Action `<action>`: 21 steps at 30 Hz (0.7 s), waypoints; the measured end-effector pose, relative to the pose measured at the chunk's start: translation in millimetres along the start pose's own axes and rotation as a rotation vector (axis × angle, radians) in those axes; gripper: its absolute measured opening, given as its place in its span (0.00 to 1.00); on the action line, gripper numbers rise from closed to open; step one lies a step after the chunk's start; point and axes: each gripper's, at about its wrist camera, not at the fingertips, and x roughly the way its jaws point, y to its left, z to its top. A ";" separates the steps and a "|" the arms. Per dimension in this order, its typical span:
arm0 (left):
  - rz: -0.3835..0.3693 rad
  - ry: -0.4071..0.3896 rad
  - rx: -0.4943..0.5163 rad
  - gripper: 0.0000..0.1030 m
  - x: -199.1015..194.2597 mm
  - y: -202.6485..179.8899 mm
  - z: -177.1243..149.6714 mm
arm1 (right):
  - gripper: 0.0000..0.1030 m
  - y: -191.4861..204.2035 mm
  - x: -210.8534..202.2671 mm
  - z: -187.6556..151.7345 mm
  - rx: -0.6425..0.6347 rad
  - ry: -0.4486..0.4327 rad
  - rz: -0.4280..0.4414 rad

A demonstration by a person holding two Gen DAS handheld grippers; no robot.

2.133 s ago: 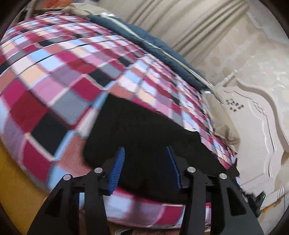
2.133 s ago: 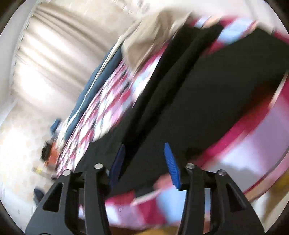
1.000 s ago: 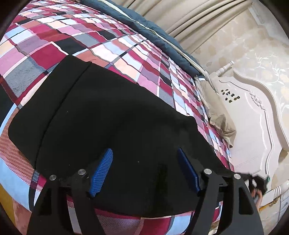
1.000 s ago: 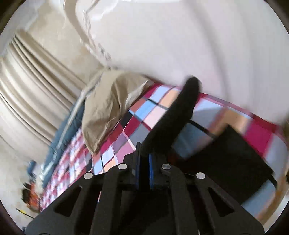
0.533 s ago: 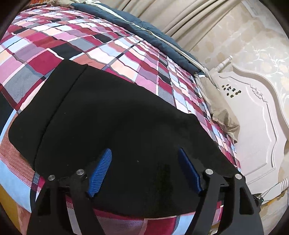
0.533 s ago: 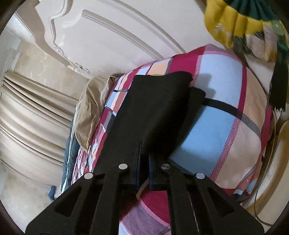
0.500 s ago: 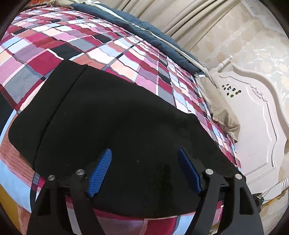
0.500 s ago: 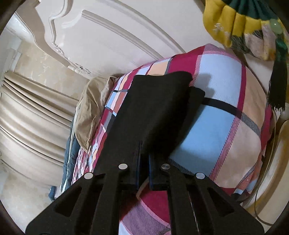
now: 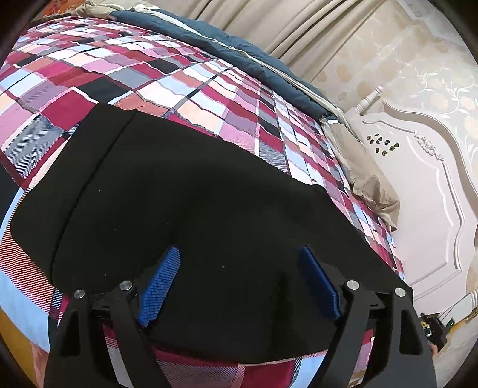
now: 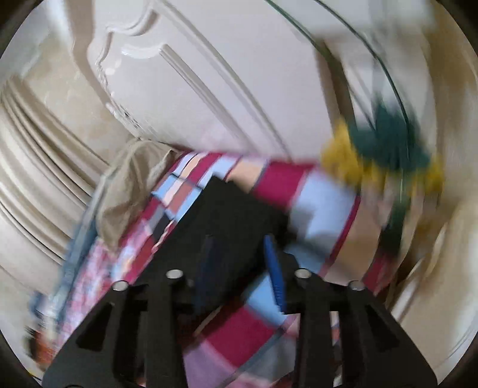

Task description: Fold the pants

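Two grippers show, one per view, and both stand with their blue ribbed pads spread apart. In the left wrist view the left gripper (image 9: 239,280) sits at the lower middle of the frame, its jaws wide and holding nothing — the pads (image 9: 159,282) hang over the near part of the black fabric pants (image 9: 191,203), though whether they touch the cloth cannot be told. The pants lie flat across the centre of the frame, matte and smooth, with a straight seam or fold edge running from upper left down toward lower left, one layer showing beyond it as a narrower strip. Under them spreads the plaid bedspread of red, pink, blue, grey and black squares (image 9: 179,68), finely striped in weave. At the upper middle a dark blue quilted blanket (image 9: 239,50) runs along the far edge below pleated beige curtains (image 9: 283,27). At the right a tan crumpled pillow (image 9: 367,176) lies against the carved white headboard (image 9: 433,191).

The right wrist view is blurred. The right gripper (image 10: 239,256) at the lower middle is parted — less widely — with the end of the pants between its pads, not clamped. A yellow and green tasselled object (image 10: 385,161) is smeared at the upper right.
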 end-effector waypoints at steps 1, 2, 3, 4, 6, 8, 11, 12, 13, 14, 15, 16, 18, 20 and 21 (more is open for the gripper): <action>0.001 -0.001 0.001 0.79 -0.5 -0.1 -0.7 | 0.44 3.5 9.5 11.8 -0.053 0.018 -0.035; 0.003 -0.001 0.003 0.79 -0.3 0.1 -0.4 | 0.48 6.0 19.5 20.8 -0.103 0.043 -0.065; 0.003 -0.002 0.003 0.79 -0.7 -0.6 -1.2 | 0.48 6.7 26.6 26.2 -0.141 0.067 -0.081; 0.004 -0.003 0.005 0.79 -0.7 -0.8 -1.3 | 0.48 9.3 40.9 34.2 -0.195 0.107 -0.094; 0.004 -0.003 0.006 0.79 -0.6 -0.5 -0.7 | 0.50 9.7 61.1 41.7 -0.248 0.178 -0.097; 0.004 -0.002 0.005 0.79 -0.6 -1.0 -1.5 | 0.52 8.7 84.6 45.7 -0.270 0.273 -0.052; 0.008 -0.002 0.012 0.80 -0.2 -1.8 -2.3 | 0.64 12.6 104.3 42.6 -0.306 0.354 -0.028; 0.010 -0.002 0.016 0.80 -0.1 -1.9 -2.6 | 0.60 16.4 103.4 40.3 -0.334 0.356 -0.041; 0.012 -0.003 0.018 0.81 0.0 -1.9 -2.5 | 0.42 25.5 103.4 37.3 -0.379 0.371 -0.038; 0.013 -0.004 0.021 0.81 0.2 -2.2 -3.0 | 0.20 31.3 102.2 34.7 -0.407 0.379 -0.040; 0.015 -0.006 0.024 0.82 0.3 -2.4 -3.4 | 0.17 38.5 102.3 31.7 -0.435 0.397 -0.025; 0.018 -0.008 0.028 0.82 0.5 -3.4 -3.8 | 0.17 47.7 97.6 28.7 -0.488 0.388 -0.054; 0.028 -0.010 0.036 0.83 1.6 -5.5 -4.0 | 0.16 61.9 93.3 27.4 -0.571 0.355 -0.123; 0.037 -0.007 0.042 0.83 1.7 -7.0 -4.6 | 0.15 71.0 81.3 37.8 -0.597 0.281 -0.162; 0.038 -0.005 0.042 0.83 1.6 -6.6 -3.7 | 0.15 73.9 75.8 44.3 -0.593 0.247 -0.163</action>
